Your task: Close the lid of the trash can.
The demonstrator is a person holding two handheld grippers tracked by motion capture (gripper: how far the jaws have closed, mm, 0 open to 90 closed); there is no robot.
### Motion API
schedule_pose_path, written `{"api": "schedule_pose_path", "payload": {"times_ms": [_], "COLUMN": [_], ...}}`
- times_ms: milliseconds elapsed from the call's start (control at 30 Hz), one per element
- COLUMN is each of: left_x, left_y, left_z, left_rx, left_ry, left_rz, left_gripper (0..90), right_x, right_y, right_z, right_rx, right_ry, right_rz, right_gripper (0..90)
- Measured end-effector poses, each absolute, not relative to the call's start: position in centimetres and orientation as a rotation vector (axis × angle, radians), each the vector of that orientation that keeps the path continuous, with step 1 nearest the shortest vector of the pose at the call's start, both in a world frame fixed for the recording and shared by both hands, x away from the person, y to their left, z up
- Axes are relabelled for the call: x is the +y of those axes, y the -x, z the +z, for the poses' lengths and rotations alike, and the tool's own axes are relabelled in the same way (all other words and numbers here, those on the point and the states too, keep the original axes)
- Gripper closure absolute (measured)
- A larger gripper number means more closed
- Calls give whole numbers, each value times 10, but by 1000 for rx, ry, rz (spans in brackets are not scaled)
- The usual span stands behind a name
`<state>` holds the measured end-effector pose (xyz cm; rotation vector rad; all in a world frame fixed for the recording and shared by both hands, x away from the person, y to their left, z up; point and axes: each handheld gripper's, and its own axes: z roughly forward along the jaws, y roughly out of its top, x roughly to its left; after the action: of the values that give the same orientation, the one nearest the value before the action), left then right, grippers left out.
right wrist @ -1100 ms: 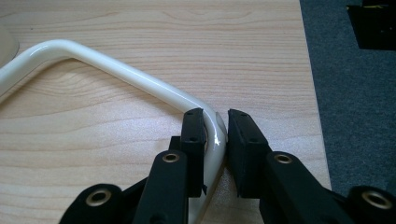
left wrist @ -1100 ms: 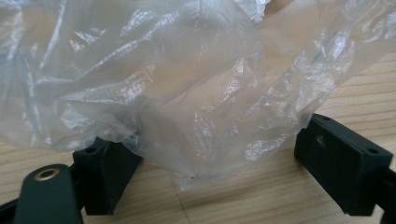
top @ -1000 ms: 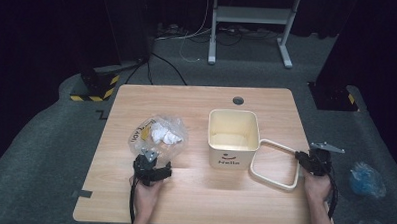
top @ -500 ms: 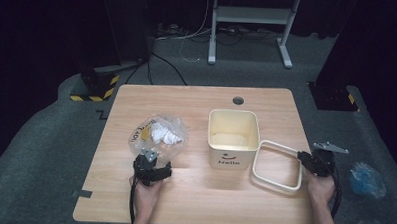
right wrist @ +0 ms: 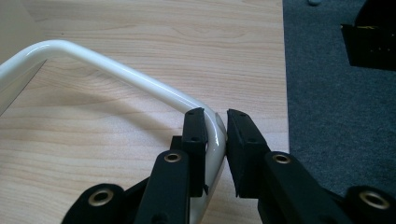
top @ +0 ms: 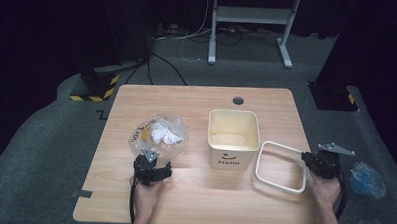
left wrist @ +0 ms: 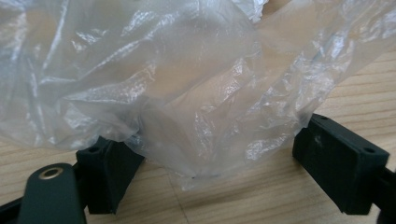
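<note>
The white rounded-square plastic ring (right wrist: 140, 79) is clamped at its corner between the closed jaws of the right gripper (right wrist: 215, 128), stretching away ahead of it over the light wooden table (right wrist: 116, 28). The crumpled clear plastic bag (left wrist: 187, 84) is seen just ahead of, partly between, the left gripper's (left wrist: 210, 158) wide-spread jaws, ungripped.

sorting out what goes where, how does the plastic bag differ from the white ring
The bag is clear, crumpled film with white wads inside; the ring is a rigid, glossy white square loop, open in the middle. The bag lies left of the bin, the ring to its right. The bag's edge sits loose between the left gripper's open jaws; the right gripper is shut on the ring's corner. Both are on the table.
</note>
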<state>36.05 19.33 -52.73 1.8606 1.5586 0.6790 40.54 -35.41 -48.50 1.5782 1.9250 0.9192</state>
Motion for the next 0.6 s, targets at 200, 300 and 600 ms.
{"api": "schedule_pose_path", "payload": {"times_ms": [200,300,600], "left_x": [193,193,193], "left_y": [-361,-361,-361], "left_z": [-527,-527,-527], "left_rx": [1559,1559,1557], "left_ry": [-1860,-1860,-1861], "left_rz": [679,679,678], "left_gripper": [167,167,168], "right_x": [-357,-359,-358], "right_y": [-400,-397,-394], "right_z": [-481,-477,-472], "right_rx": [1919,1916,1921], "right_ry": [-1582,-1575,-1558], "right_rz": [942,955,957], "right_gripper": [780,780,781]}}
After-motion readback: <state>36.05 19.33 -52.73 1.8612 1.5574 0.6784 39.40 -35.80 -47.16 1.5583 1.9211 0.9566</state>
